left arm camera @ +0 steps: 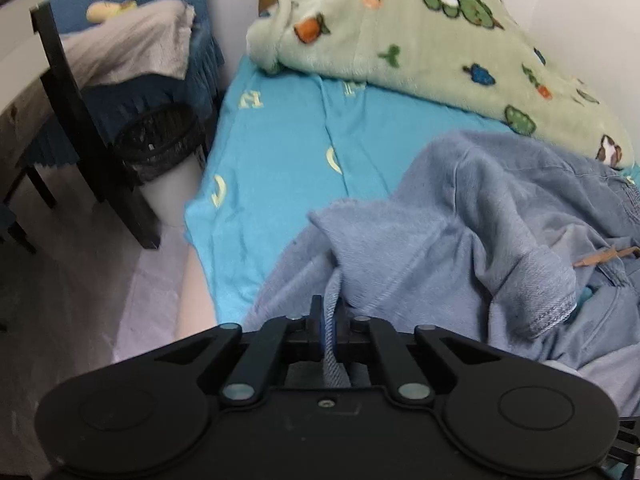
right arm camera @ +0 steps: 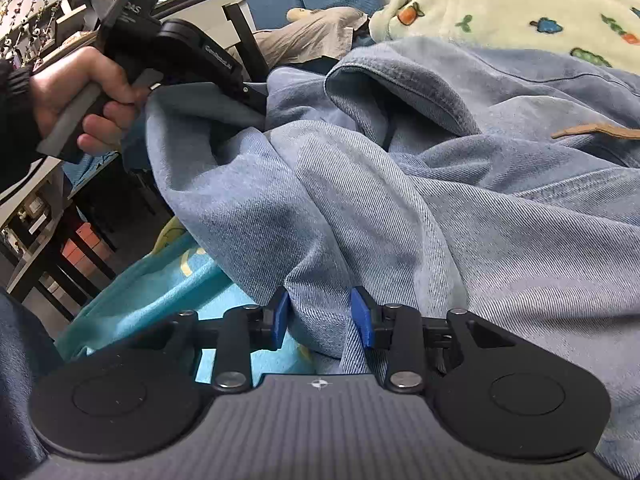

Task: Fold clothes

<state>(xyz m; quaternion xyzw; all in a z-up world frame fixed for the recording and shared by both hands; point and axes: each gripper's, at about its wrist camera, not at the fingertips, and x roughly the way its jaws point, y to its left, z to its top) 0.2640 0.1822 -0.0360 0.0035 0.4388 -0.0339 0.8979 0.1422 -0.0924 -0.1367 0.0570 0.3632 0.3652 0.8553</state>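
Note:
A light blue denim garment (left arm camera: 480,240) lies crumpled on the bed, with a tan tag (right arm camera: 596,133) showing at the right. My left gripper (left arm camera: 330,320) is shut on a narrow edge of the denim, which runs back between its fingers. In the right wrist view the same left gripper (right arm camera: 256,104), held by a person's hand (right arm camera: 76,96), pinches a lifted corner of the garment (right arm camera: 400,200). My right gripper (right arm camera: 322,314) stands open low on the denim. A thick fold sits between its blue pads (right arm camera: 282,314).
A turquoise sheet (left arm camera: 280,168) covers the bed. A green patterned fleece blanket (left arm camera: 420,40) is heaped at the far side. A black chair (left arm camera: 80,120) and a dark mesh bin (left arm camera: 160,144) stand on the floor to the left. Shelving (right arm camera: 40,216) stands at the left.

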